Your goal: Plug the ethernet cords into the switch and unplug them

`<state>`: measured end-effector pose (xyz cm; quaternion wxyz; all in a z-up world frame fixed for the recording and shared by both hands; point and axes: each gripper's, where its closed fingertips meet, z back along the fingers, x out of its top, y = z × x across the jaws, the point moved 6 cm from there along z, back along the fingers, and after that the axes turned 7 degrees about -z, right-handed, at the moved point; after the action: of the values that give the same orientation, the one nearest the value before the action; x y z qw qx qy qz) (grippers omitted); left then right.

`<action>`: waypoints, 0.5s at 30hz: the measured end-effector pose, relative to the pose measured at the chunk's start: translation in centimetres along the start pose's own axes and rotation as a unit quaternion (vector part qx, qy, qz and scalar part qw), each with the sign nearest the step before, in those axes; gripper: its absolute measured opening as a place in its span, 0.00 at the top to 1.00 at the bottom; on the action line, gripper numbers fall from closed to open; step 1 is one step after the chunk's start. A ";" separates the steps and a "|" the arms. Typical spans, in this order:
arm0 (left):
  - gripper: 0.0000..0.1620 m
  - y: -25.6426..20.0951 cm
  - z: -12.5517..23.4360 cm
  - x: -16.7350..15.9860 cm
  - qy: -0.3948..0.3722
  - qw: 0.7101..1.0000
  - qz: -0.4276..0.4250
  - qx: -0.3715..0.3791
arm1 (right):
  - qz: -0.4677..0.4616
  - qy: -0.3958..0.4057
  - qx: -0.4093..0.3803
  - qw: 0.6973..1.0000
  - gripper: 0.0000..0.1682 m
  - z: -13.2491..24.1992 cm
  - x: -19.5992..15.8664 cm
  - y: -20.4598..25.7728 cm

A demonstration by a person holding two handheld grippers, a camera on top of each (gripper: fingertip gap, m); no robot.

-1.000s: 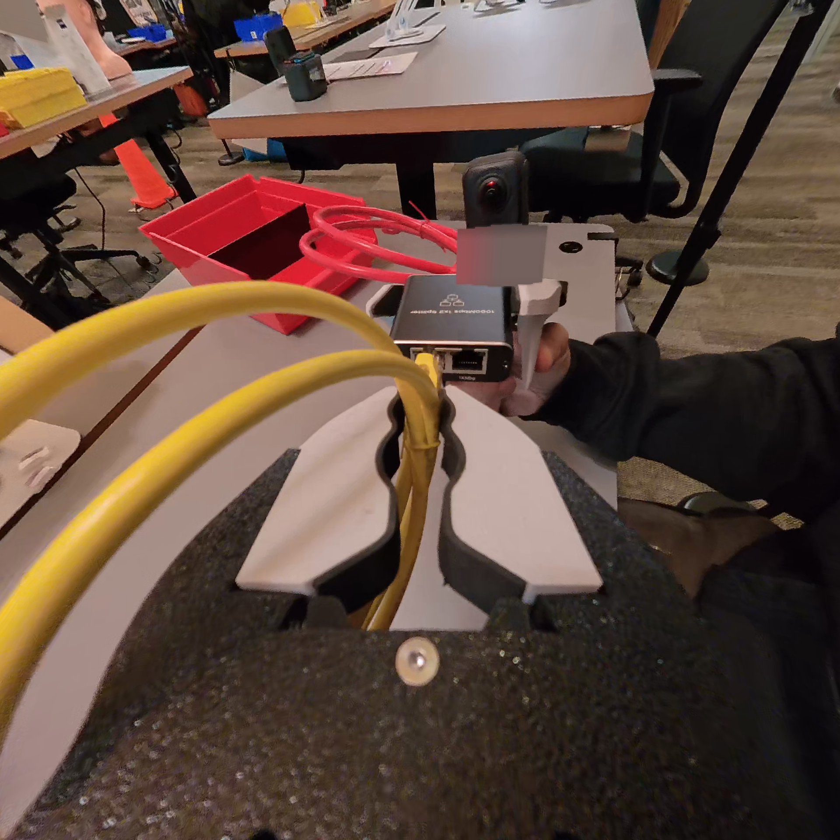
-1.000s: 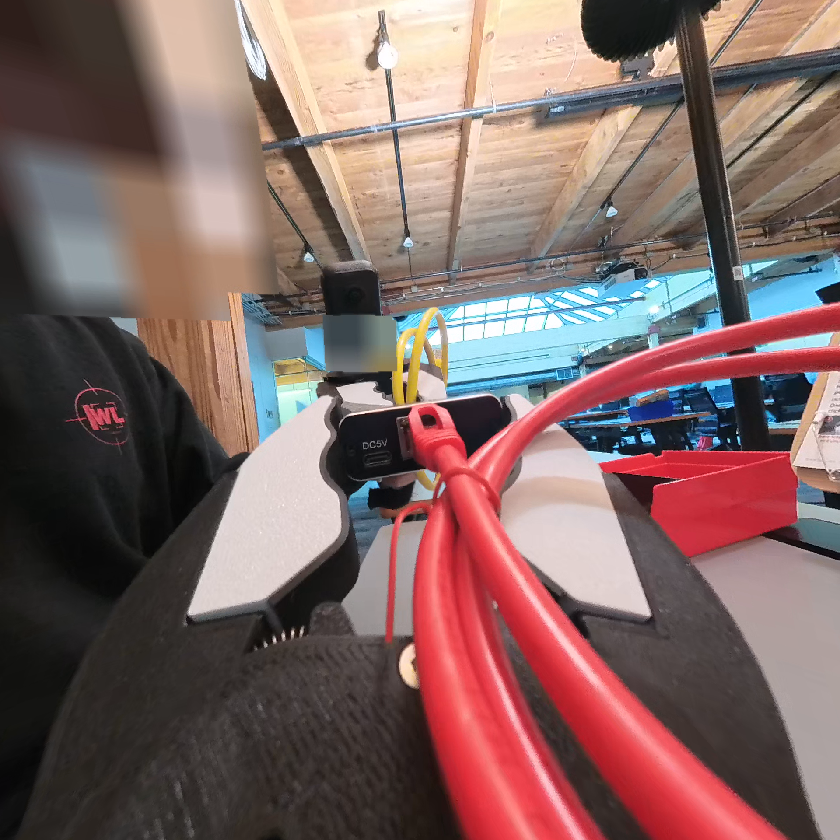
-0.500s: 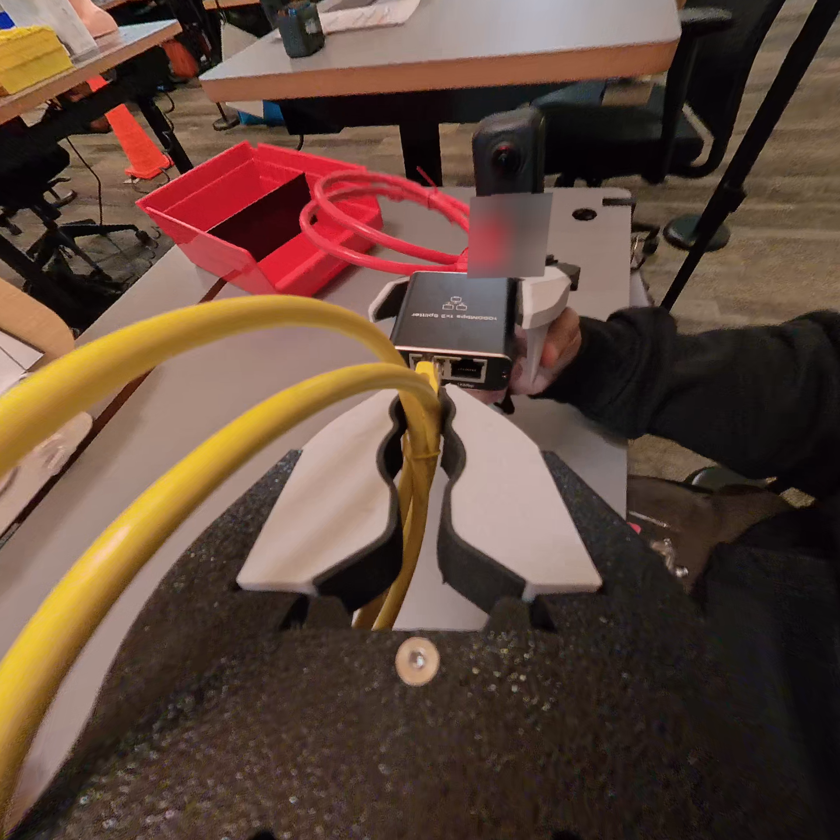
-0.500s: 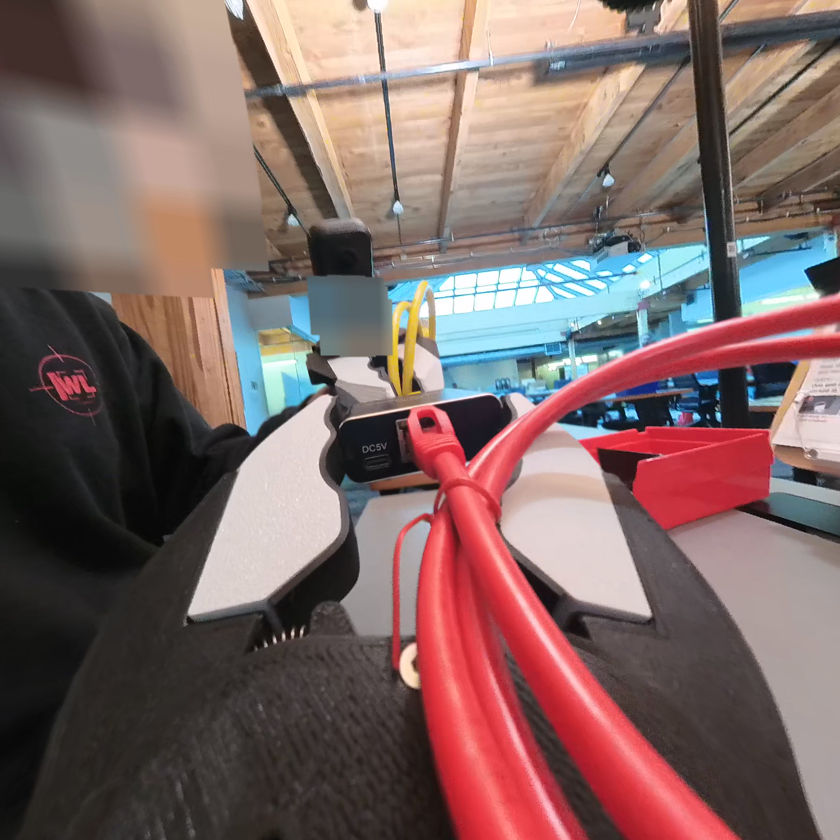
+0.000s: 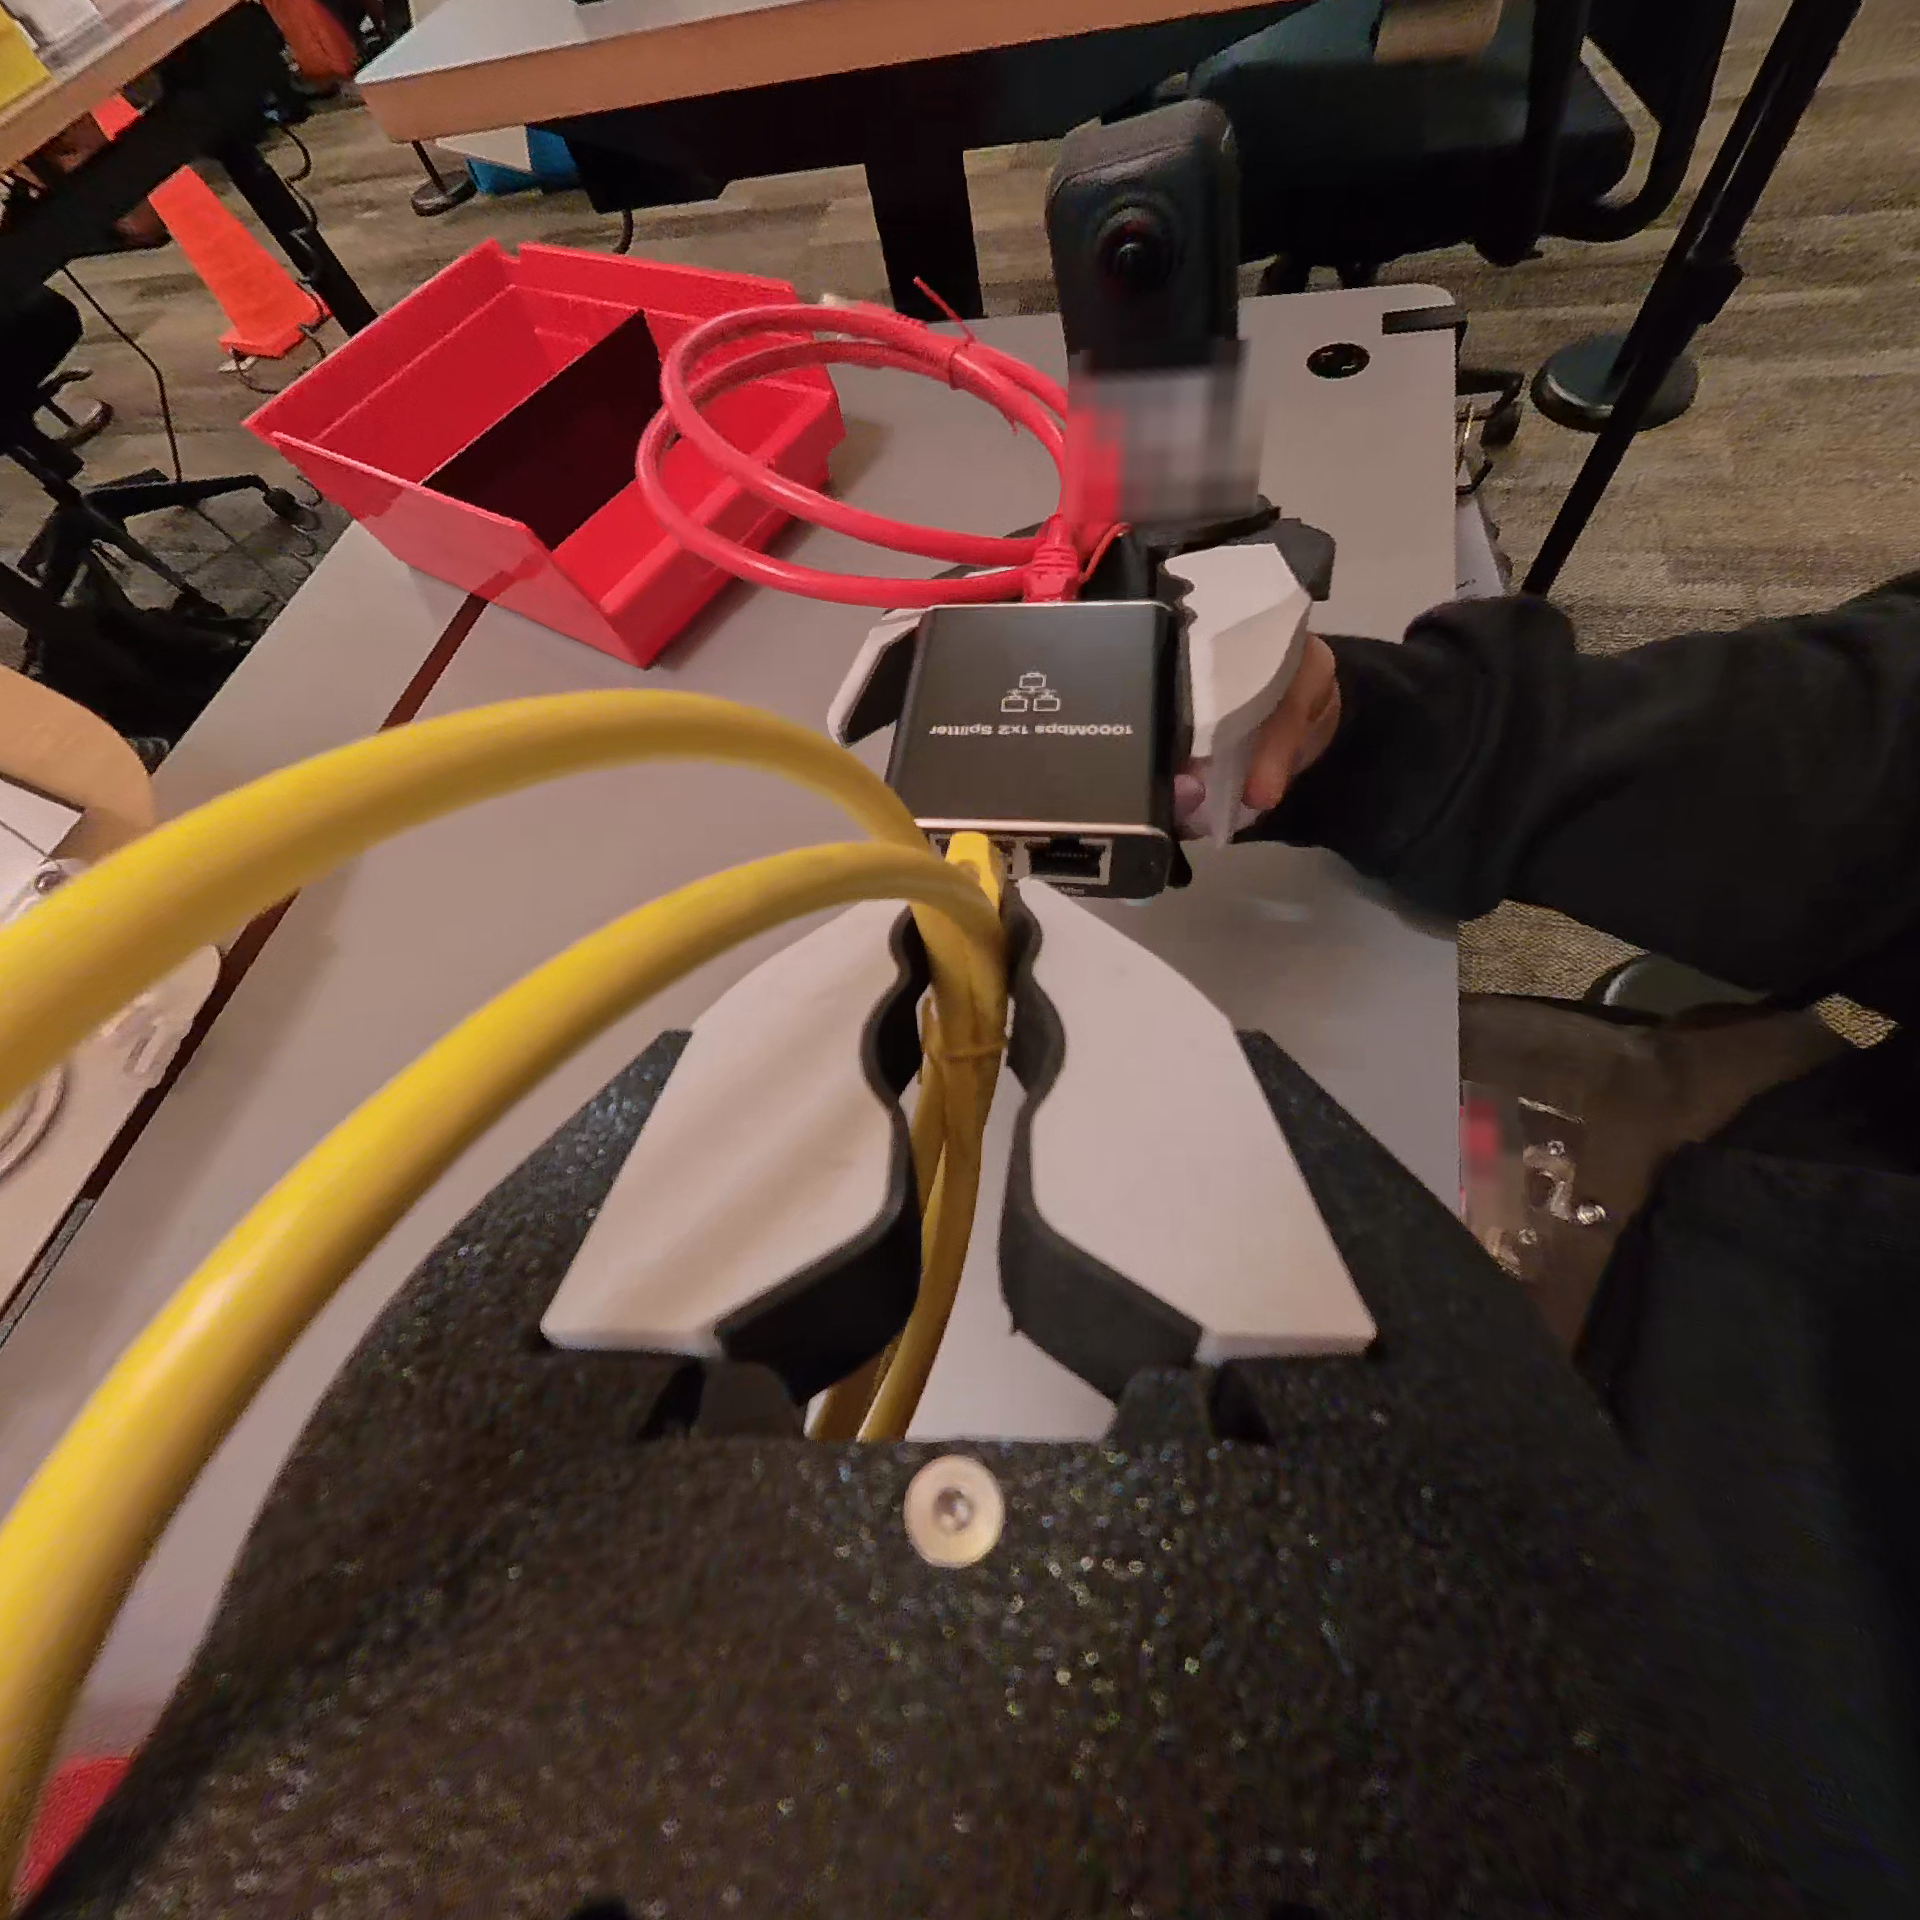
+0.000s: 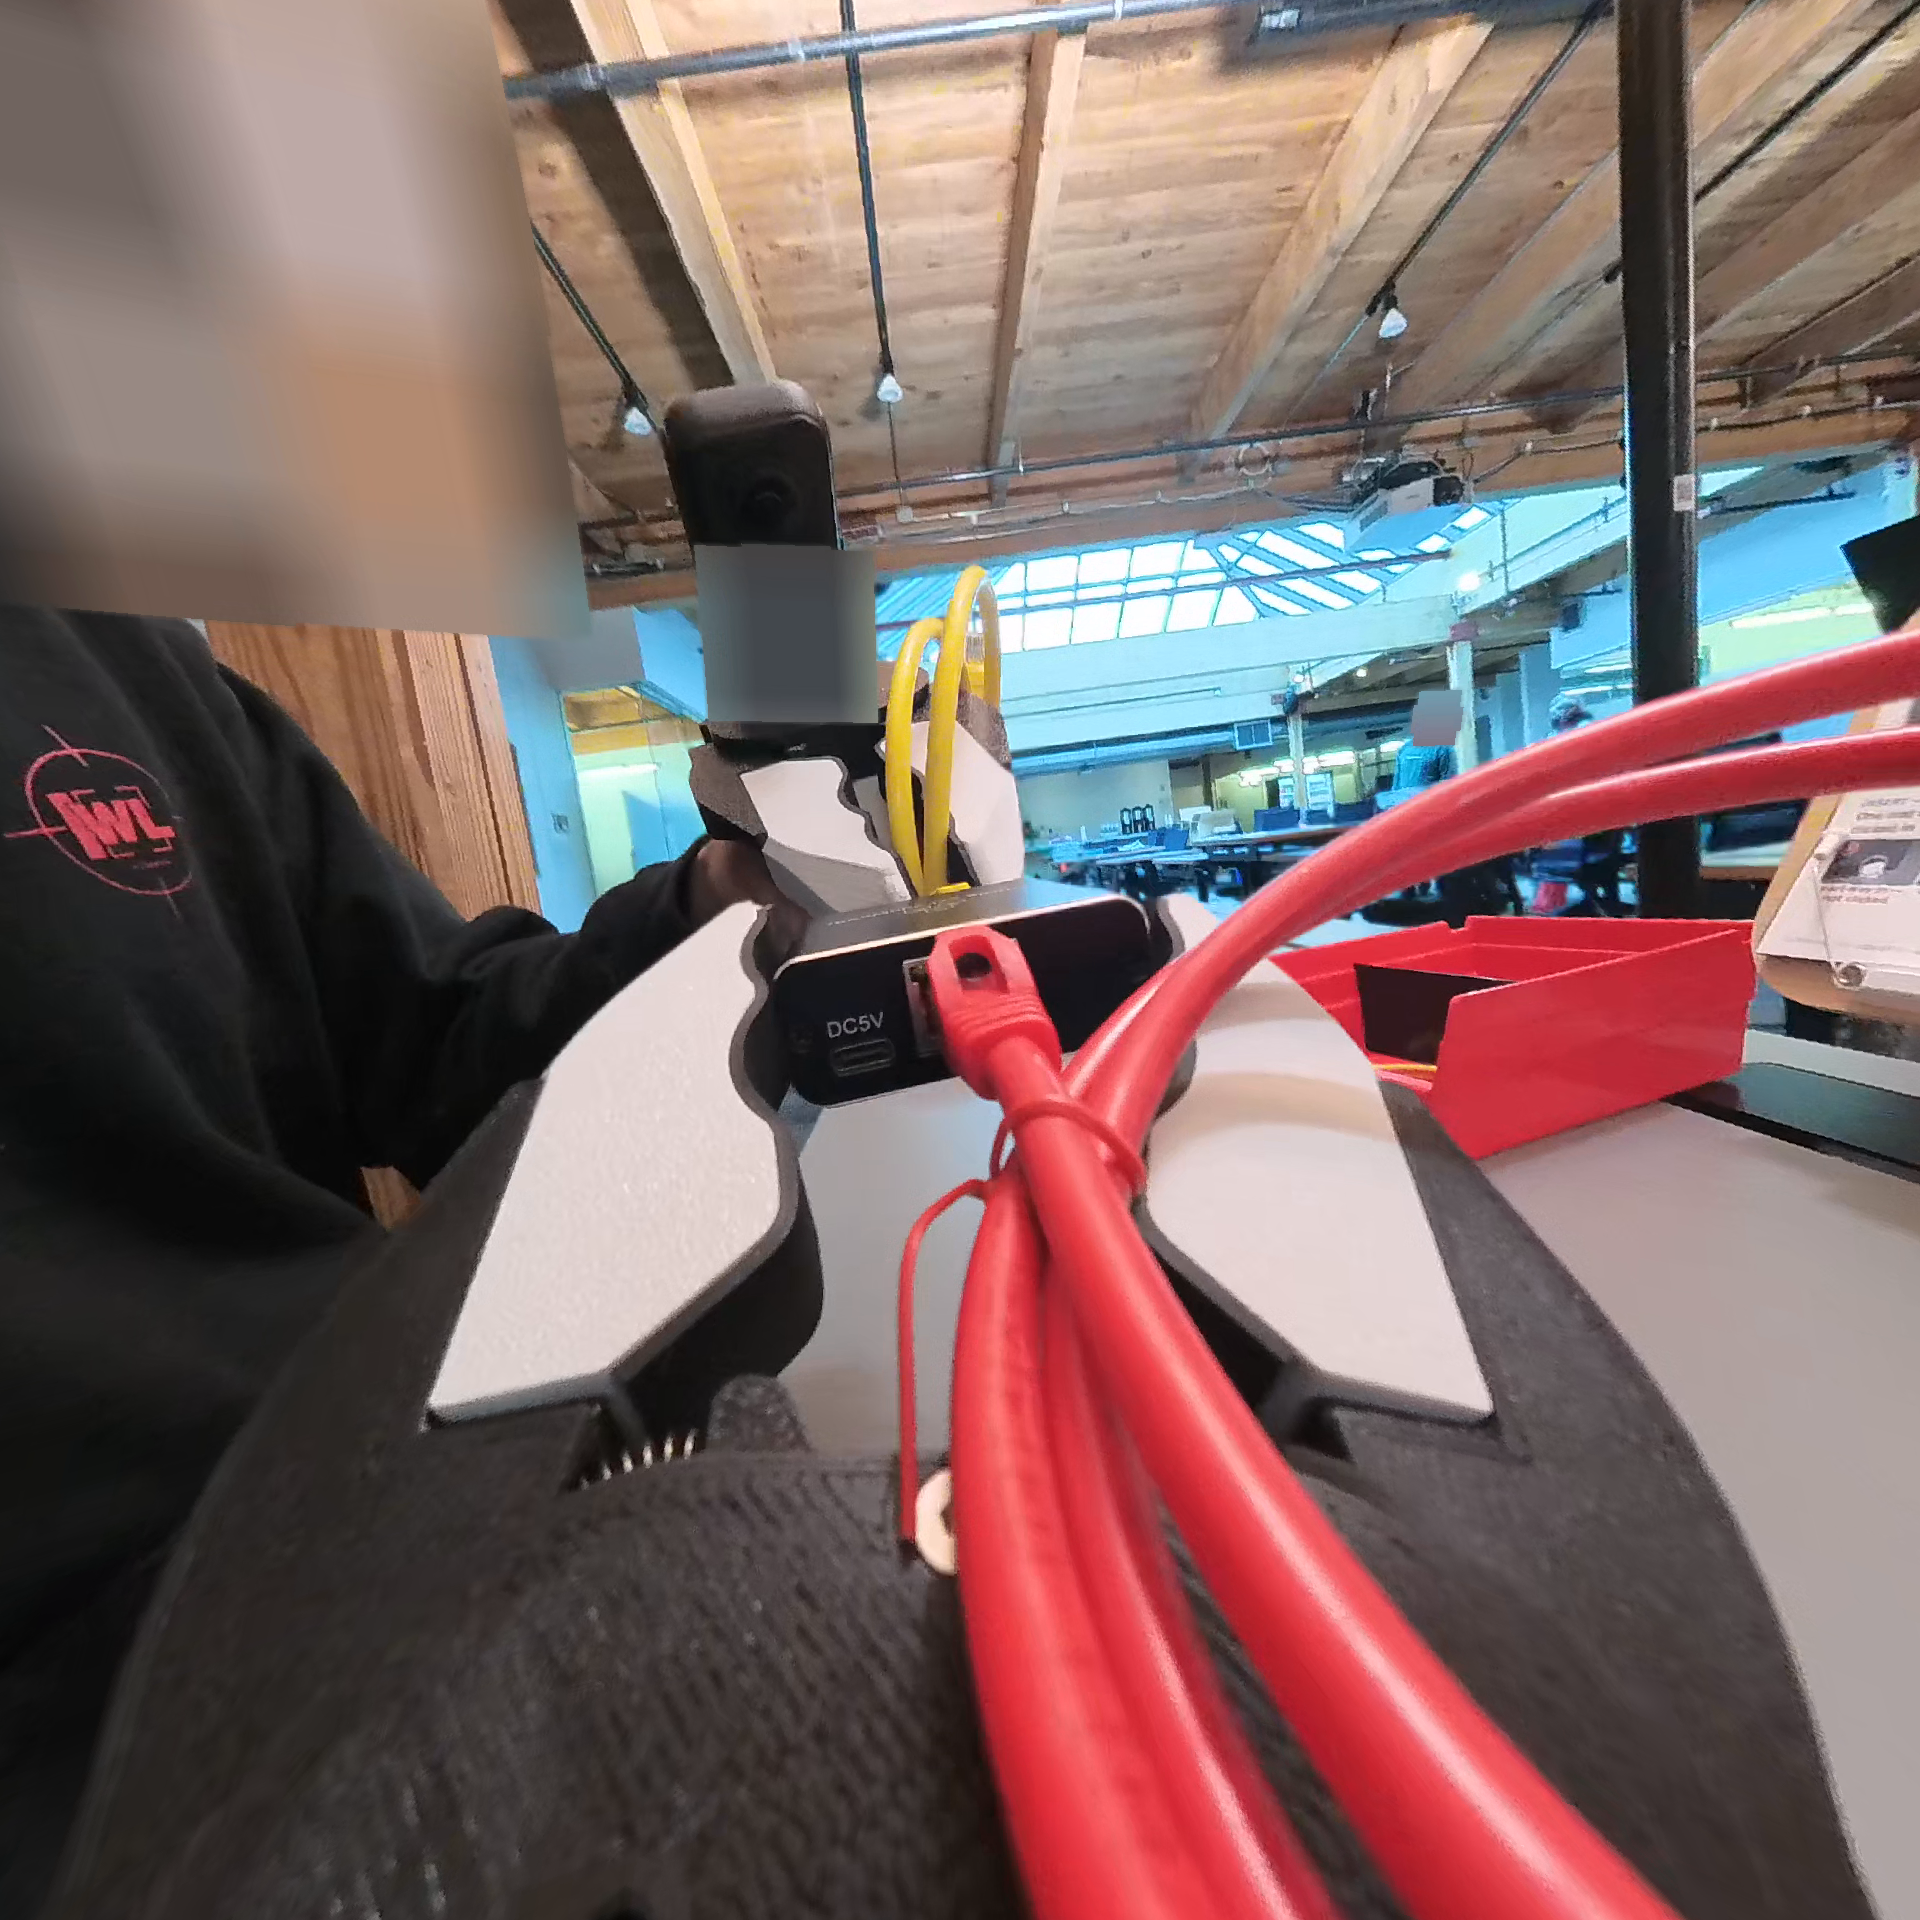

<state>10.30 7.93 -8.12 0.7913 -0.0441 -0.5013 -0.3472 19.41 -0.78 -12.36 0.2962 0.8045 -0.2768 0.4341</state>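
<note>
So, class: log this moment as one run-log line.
left gripper: shut on yellow cord | right gripper: shut on switch | red cord: plugged in

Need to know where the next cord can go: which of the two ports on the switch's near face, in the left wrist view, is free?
The right-hand port on the switch is free; the left-hand one holds the yellow cord's plug.
</note>
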 end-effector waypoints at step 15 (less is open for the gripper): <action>0.64 -1.6 2.3 -3.4 0.016 0.994 -0.099 0.038 | 0.062 -0.096 -0.179 0.977 0.61 6.9 3.8 -2.6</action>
<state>6.70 9.37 -10.22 0.7622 0.0412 -0.5031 -0.4052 26.68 -4.71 -12.81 0.3800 0.7578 -0.4263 0.3157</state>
